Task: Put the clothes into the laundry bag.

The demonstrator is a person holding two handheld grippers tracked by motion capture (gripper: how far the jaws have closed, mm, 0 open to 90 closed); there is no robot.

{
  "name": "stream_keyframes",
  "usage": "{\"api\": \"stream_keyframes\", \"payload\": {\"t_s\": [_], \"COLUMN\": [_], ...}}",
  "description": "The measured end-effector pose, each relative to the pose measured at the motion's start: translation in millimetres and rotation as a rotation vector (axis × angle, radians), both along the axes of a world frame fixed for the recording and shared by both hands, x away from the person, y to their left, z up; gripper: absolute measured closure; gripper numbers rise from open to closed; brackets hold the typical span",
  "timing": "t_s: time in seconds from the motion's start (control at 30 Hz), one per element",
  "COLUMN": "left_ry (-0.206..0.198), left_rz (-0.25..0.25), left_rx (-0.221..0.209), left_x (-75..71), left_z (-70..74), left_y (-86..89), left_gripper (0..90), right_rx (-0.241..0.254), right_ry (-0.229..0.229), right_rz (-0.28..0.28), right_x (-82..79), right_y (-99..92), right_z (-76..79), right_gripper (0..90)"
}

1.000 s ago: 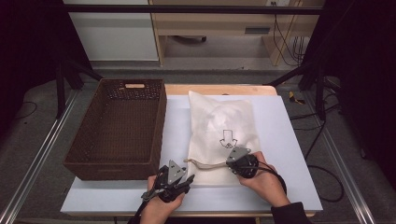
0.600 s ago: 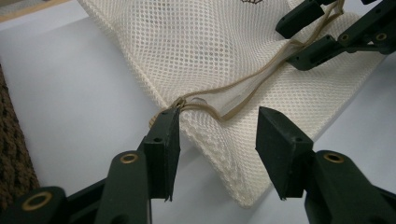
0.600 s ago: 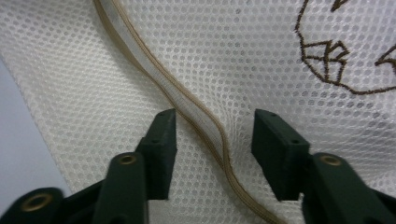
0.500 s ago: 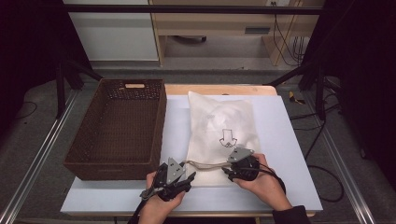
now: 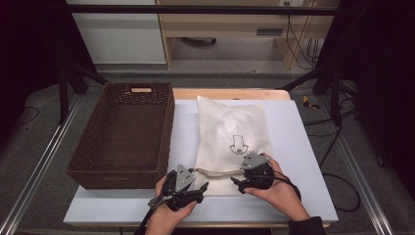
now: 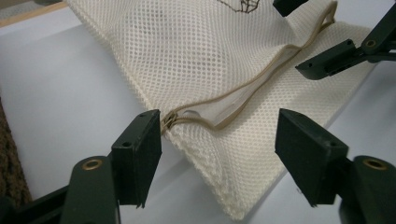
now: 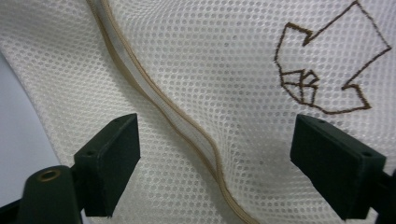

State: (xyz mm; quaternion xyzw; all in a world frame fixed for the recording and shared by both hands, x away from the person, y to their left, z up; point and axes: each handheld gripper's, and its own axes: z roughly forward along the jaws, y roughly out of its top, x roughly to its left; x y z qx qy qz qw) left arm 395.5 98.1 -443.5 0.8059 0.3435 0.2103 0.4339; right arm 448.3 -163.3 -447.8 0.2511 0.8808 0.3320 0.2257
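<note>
Left hand-held gripper (image 5: pixel 198 188) and right hand-held gripper (image 5: pixel 238 182): jaws just opening, gripping nothing.

No readable text or numbers noted. One sign: a brown outlined arrow (image 7: pixel 327 70) stitched on the cream mesh bag (image 5: pixel 234 132).

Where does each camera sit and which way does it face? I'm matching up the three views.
High view: above the person's side, looking forward and down at the table; both hands show.
Left gripper view: rides the left gripper, facing the mesh bag corner.
Right gripper view: rides the right gripper, facing the bag's arrow print.
All three views share the bag.
</note>
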Motion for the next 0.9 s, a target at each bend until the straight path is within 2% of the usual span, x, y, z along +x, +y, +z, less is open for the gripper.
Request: {"api": "stream_keyframes", "payload": {"t_s": [0.1, 0.3, 0.37, 0.63, 0.8, 0.9], "left_ry": [0.001, -0.008, -0.008, -0.008, -0.010, -0.006], "left_rz": [0.001, -0.024, -0.027, -0.025, -0.038, -0.047], "left_rx": [-0.009, -0.043, -0.049, -0.060, -0.044, -0.058], "left_x": [-0.1, -1.0, -1.2, -0.4, -0.7, -1.7], "left_z": [0.4, 3.5, 4.7, 8.8, 13.3, 16.3], "left_y": [-0.8, -2.4, -3.1, -0.5, 0.7, -0.5], "left_gripper": [25.7, 20.6, 18.7, 13.6, 11.4, 10.3], "right_rx": [0.013, 0.042, 0.047, 0.044, 0.046, 0.053], "right_ry": [-0.003, -0.022, -0.011, -0.041, -0.051, -0.059], "right_rz": [-0.010, -0.022, -0.028, -0.026, -0.053, -0.062], "right_x": [0.6, 1.0, 2.0, 1.9, 2.5, 1.6], "right_y": [-3.4, -7.4, -8.1, -8.5, -10.8, -11.6], "right_z": [3.4, 9.2, 10.6, 12.4, 16.6, 20.1], "right_gripper": [13.3, 7.3, 6.1, 5.3, 5.4, 5.5]}}
